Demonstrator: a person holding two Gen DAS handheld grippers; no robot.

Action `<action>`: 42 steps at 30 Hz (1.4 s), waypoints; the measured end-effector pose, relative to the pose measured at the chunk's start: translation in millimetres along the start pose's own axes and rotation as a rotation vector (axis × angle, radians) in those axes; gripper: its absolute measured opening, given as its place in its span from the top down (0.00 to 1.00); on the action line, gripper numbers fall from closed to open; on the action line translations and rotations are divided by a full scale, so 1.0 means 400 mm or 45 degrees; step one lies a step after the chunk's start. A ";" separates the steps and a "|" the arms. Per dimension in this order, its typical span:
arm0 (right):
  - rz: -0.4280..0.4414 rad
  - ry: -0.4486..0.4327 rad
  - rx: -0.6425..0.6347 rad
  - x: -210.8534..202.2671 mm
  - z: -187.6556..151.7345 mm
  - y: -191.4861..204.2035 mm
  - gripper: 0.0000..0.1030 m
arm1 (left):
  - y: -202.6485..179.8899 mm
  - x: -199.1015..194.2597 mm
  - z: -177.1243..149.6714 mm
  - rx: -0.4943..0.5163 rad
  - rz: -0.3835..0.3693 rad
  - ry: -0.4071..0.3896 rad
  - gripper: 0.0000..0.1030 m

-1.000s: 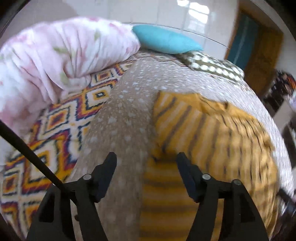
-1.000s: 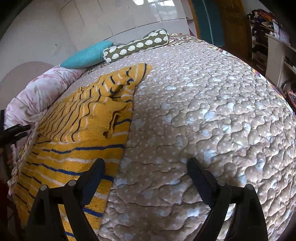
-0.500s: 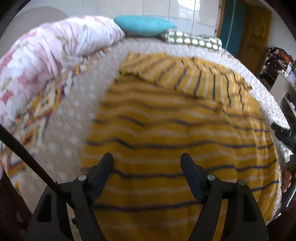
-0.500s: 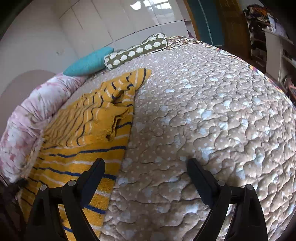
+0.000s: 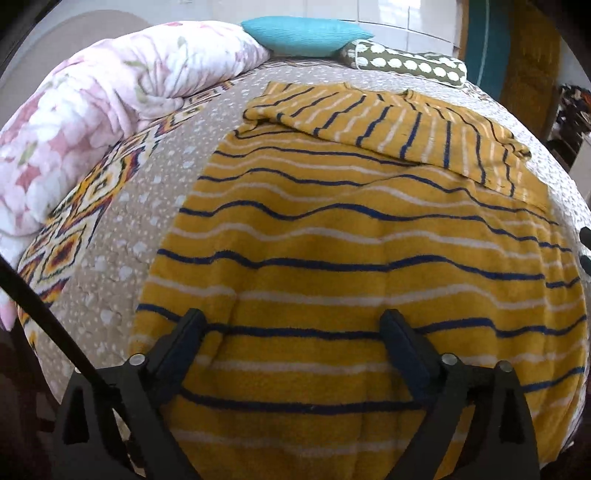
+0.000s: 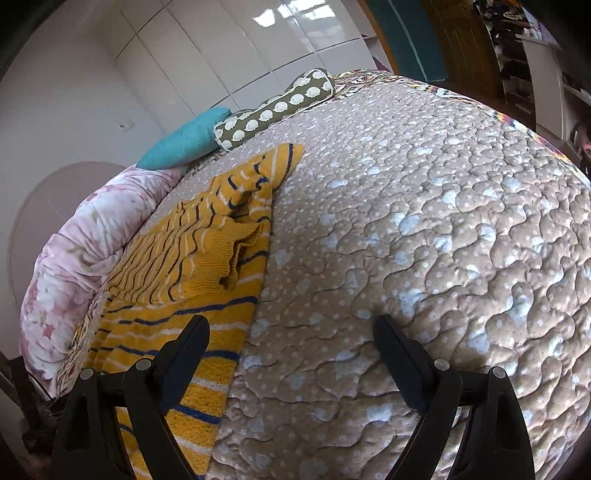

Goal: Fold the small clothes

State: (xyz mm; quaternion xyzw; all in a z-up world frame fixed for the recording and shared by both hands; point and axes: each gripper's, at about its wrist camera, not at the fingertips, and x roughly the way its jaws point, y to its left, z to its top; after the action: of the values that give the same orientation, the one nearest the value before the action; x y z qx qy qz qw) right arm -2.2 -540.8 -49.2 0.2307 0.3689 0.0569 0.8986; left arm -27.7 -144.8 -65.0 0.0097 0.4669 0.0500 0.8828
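Observation:
A mustard-yellow sweater point(image 5: 351, 236) with navy and white stripes lies flat on the bed, its sleeves folded across the far part of it. My left gripper point(image 5: 291, 325) is open and empty, just above the sweater's near hem. In the right wrist view the sweater point(image 6: 192, 258) lies at the left. My right gripper point(image 6: 290, 330) is open and empty over the quilt beside the sweater's right edge, its left finger point(image 6: 188, 343) over the striped cloth.
The bed has a tan dotted quilt point(image 6: 424, 229). A pink floral duvet point(image 5: 92, 110) is bunched along the left. A teal pillow point(image 5: 306, 35) and a green dotted bolster point(image 5: 406, 64) lie at the head. A doorway and shelves point(image 6: 517, 55) stand at the right.
My left gripper has swung right from the quilt's left side to sit centred over the sweater's hem. My right gripper has stayed beside the sweater's right edge. Both stay open.

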 end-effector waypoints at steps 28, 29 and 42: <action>-0.090 -0.172 -0.062 -0.071 -0.010 0.036 0.21 | 0.029 -0.082 0.023 -0.080 -0.087 -0.021 0.21; -0.067 -0.188 -0.063 -0.085 -0.014 0.045 0.25 | 0.032 -0.093 0.028 -0.080 -0.094 -0.034 0.21; 0.054 -0.052 -0.366 -0.030 -0.126 0.236 0.41 | 0.081 -0.022 0.030 -0.180 -0.134 0.075 0.21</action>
State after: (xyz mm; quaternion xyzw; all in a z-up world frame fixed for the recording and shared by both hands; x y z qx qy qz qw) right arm -39.3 -441.5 -29.9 0.1085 0.3337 0.1235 0.9282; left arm -25.4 -112.9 -48.8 -0.0789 0.4880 0.0366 0.8685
